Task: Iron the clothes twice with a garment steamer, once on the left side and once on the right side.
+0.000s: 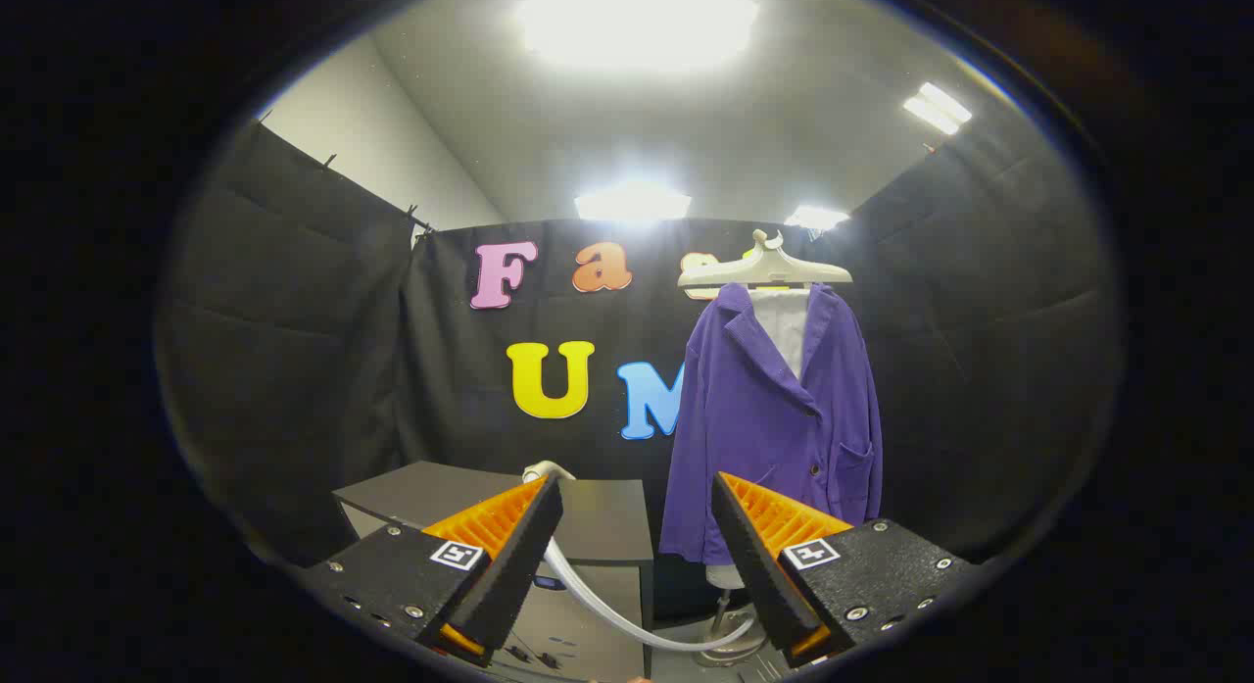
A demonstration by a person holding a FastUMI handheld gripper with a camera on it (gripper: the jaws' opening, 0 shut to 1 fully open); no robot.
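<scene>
Gripper (637, 526) fingers are spread apart with nothing between them. Just past them, a white hose (598, 595) runs by a grey cabinet (598, 521). The purple jacket (774, 418) hangs further back on a hanger (764, 267). I'd grab the steamer head squarely first, though I can't clearly make it out.

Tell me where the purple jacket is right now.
The purple jacket hangs on a pale hanger beyond the open gripper, right of the grey cabinet.
</scene>
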